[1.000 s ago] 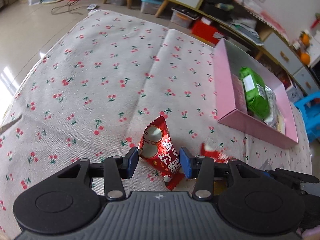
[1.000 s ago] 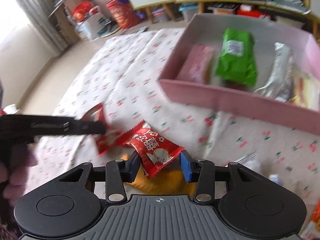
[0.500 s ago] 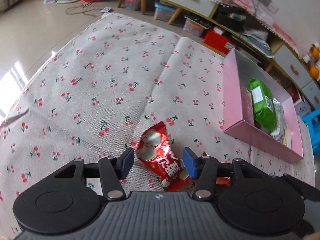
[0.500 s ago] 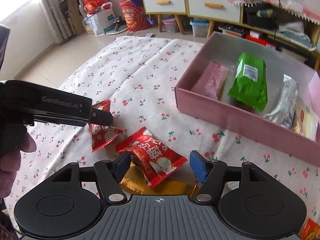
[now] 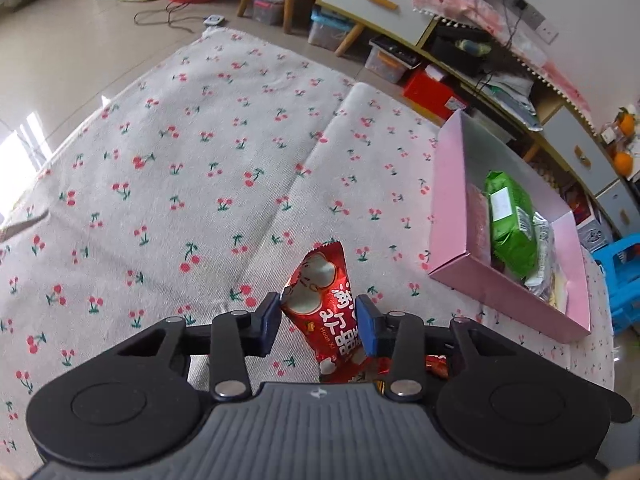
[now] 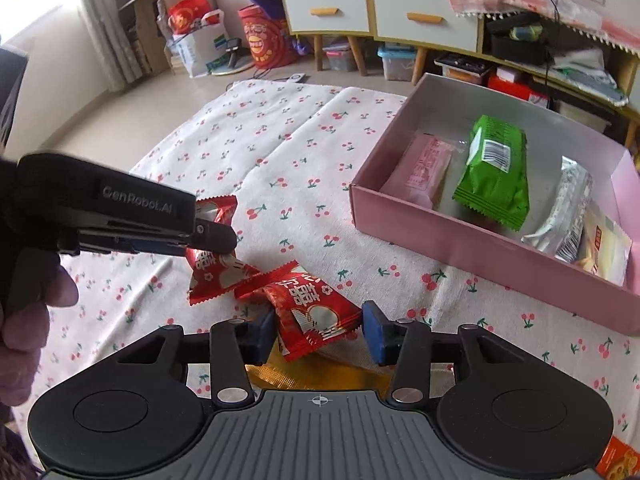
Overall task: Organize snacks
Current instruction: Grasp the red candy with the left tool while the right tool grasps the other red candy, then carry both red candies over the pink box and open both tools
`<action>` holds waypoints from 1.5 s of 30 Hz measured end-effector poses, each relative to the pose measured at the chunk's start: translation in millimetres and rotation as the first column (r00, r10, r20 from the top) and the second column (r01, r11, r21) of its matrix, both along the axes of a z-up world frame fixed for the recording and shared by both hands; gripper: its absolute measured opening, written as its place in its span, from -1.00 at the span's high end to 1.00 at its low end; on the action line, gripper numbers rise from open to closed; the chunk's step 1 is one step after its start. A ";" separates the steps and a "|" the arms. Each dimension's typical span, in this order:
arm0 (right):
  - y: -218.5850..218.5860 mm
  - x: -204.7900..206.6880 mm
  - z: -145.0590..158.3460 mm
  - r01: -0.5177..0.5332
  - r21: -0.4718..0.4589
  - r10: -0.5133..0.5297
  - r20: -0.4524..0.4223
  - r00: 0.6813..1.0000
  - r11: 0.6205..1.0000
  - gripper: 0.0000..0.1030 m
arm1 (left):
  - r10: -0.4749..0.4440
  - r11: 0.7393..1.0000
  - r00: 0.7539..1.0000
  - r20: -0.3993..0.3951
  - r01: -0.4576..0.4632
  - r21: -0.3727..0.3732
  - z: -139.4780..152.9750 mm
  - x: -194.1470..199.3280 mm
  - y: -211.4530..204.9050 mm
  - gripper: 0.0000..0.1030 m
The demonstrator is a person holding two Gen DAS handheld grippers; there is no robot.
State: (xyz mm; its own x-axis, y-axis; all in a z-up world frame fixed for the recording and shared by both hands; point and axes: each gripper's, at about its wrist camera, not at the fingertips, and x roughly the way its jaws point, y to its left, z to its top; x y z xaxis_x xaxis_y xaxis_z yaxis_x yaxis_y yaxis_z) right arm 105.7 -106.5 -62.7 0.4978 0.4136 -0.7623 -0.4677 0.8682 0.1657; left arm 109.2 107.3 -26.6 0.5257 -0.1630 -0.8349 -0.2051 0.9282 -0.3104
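Observation:
My left gripper (image 5: 317,322) is shut on a red candy packet (image 5: 326,312) and holds it above the cherry-print cloth; it shows from the side in the right wrist view (image 6: 212,236) with the packet (image 6: 218,270) hanging from it. My right gripper (image 6: 318,330) is open around a second red candy packet (image 6: 310,312), which lies on the cloth with a gap at the right pad. The pink box (image 6: 480,248) holds a pink bar (image 6: 420,172), a green packet (image 6: 494,168) and silver packets (image 6: 568,212). The box (image 5: 452,208) also stands to the right in the left wrist view.
A gold wrapper (image 6: 316,376) lies under my right gripper. An orange packet (image 6: 618,460) sits at the bottom right corner. The cloth (image 5: 200,160) spreads far to the left. Cabinets and storage bins (image 6: 396,64) stand on the floor beyond the table.
My left gripper has closed on its red packet and lifted it off the cloth. My right gripper has opened wider and its packet now lies loose between the pads.

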 end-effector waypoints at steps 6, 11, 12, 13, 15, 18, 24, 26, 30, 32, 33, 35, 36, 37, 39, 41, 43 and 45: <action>-14.2 5.4 8.6 0.057 0.056 -0.055 -0.048 0.997 0.997 0.16 | 0.001 0.999 1.000 0.011 0.000 -0.035 4.8 1.0 2.2 0.32; -31.7 8.4 18.9 0.110 0.122 -0.102 -0.068 0.992 0.986 0.16 | 0.004 0.998 1.000 0.017 -0.003 -0.058 8.6 1.5 2.4 0.32; -36.3 9.4 21.7 0.124 0.135 -0.115 -0.070 0.991 0.983 0.16 | 0.004 0.998 1.000 0.020 -0.003 -0.064 9.7 1.5 2.4 0.33; -41.4 10.3 24.8 0.139 0.145 -0.130 -0.066 0.989 0.980 0.16 | 0.005 0.998 1.000 0.024 -0.003 -0.070 10.5 1.6 2.6 0.33; -52.3 13.1 30.5 0.173 0.164 -0.165 -0.058 0.985 0.971 0.16 | 0.006 0.997 0.999 0.032 -0.004 -0.083 13.2 1.6 2.4 0.33; -75.0 19.5 37.1 0.242 0.210 -0.234 -0.062 0.970 0.947 0.16 | 0.007 0.995 0.999 0.045 -0.003 -0.100 16.5 1.6 1.4 0.33; -128.8 33.3 36.3 0.399 0.279 -0.393 -0.080 0.916 0.874 0.16 | 0.001 0.990 0.998 0.068 0.008 -0.138 20.5 2.0 -6.4 0.33; -146.6 38.1 33.5 0.451 0.300 -0.442 -0.102 0.891 0.841 0.16 | -0.004 0.988 0.998 0.067 0.015 -0.155 21.1 3.6 -11.1 0.33; -171.6 45.3 29.6 0.521 0.328 -0.510 -0.126 0.851 0.788 0.16 | -0.045 0.984 0.996 0.081 0.058 -0.166 26.3 12.9 -29.3 0.33; -179.0 47.6 27.0 0.543 0.336 -0.533 -0.130 0.836 0.769 0.16 | -0.072 0.983 0.993 0.090 0.086 -0.165 28.2 20.0 -39.8 0.33; -180.4 49.2 25.2 0.549 0.335 -0.539 -0.131 0.832 0.766 0.16 | -0.089 0.980 0.992 0.094 0.104 -0.168 28.8 24.6 -46.9 0.33; -182.2 51.0 21.4 0.559 0.329 -0.548 -0.133 0.826 0.762 0.15 | -0.118 0.973 0.988 0.098 0.135 -0.187 28.8 35.5 -60.2 0.33; -182.9 53.5 18.8 0.563 0.324 -0.552 -0.135 0.823 0.760 0.15 | -0.138 0.968 0.986 0.096 0.155 -0.196 27.7 42.5 -69.1 0.33; -183.2 53.8 17.2 0.567 0.319 -0.555 -0.136 0.820 0.759 0.15 | -0.156 0.965 0.983 0.095 0.172 -0.196 27.1 48.6 -76.7 0.33; -187.3 56.4 12.6 0.573 0.322 -0.560 -0.142 0.816 0.754 0.15 | -0.198 0.963 0.975 0.099 0.212 -0.165 25.9 59.1 -93.9 0.33; -195.1 56.7 8.1 0.586 0.328 -0.570 -0.153 0.807 0.741 0.15 | -0.245 0.960 0.963 0.108 0.257 -0.115 25.7 68.6 -111.7 0.33; -203.5 58.1 3.6 0.607 0.344 -0.586 -0.176 0.791 0.716 0.15 | -0.286 0.952 0.951 0.117 0.296 -0.082 25.8 77.2 -127.0 0.32; -210.8 58.6 -0.4 0.628 0.373 -0.598 -0.208 0.774 0.683 0.14 | -0.318 0.942 0.939 0.129 0.328 -0.067 26.8 84.2 -138.1 0.32</action>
